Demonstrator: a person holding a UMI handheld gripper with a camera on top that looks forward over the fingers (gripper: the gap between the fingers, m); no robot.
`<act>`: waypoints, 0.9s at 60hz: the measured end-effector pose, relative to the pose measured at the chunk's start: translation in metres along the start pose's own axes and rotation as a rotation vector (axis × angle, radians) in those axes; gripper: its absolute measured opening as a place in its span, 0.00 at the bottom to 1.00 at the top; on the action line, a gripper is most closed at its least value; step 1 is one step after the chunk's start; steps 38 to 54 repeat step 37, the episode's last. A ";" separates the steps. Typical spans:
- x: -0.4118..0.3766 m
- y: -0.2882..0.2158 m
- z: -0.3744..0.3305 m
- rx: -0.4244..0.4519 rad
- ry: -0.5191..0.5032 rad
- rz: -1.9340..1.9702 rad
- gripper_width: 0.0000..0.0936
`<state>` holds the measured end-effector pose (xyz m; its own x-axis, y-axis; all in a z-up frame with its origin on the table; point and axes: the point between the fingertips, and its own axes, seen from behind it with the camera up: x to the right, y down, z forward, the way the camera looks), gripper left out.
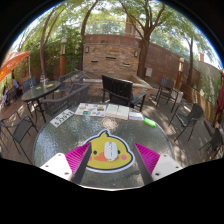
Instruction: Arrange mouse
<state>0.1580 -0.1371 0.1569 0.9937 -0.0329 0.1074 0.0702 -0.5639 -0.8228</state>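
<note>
A yellow, duck-shaped cartoon mouse pad with an orange beak and pink cheeks (107, 151) lies flat on a round glass-topped patio table (60, 140), just ahead of the gripper. The duck's face is turned toward the camera, upright as seen from the gripper, with its rounded body widest from side to side. No computer mouse can be made out for certain; any small item on the table is too tiny to name.

The gripper (109, 160) is held low and level over the near edge of the table, pointing forward across it. Its two fingers, each with a magenta pad (78, 155), are spread wide apart, one at either side of the duck pad. Nothing is clasped between them; the duck pad rests on the table with the fingers flanking it.

Beyond the duck pad, toward the far side of the table, lies a row of flat light-coloured cards or papers (110, 110). To the left of them is a small white label with dark print (62, 117). To the right of them sits a small bright green object (149, 122), too small to identify.

Around the table stand dark metal patio chairs (22, 125), with more tables and chairs further off. Behind the table is a dark boxy grill or fire unit (117, 90), then a brick wall (110, 55), with leafy trees (150, 15) overhead.
</note>
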 end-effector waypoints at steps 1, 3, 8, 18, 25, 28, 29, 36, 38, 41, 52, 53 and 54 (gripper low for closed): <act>0.000 -0.002 -0.010 0.007 0.004 -0.001 0.93; -0.001 -0.006 -0.031 0.020 0.007 0.002 0.93; -0.004 -0.008 -0.073 0.046 0.015 0.015 0.91; -0.004 0.004 -0.136 0.057 0.028 0.024 0.91; -0.007 0.020 -0.161 0.042 0.030 0.039 0.91; -0.007 0.026 -0.170 0.038 0.031 0.043 0.91; -0.007 0.027 -0.166 0.040 0.034 0.040 0.91; -0.005 0.037 -0.170 0.021 0.047 0.033 0.91; -0.005 0.038 -0.171 0.021 0.049 0.032 0.91; -0.005 0.038 -0.171 0.021 0.049 0.032 0.91; -0.005 0.038 -0.171 0.021 0.049 0.032 0.91; -0.005 0.038 -0.171 0.021 0.049 0.032 0.91; -0.005 0.038 -0.171 0.021 0.049 0.032 0.91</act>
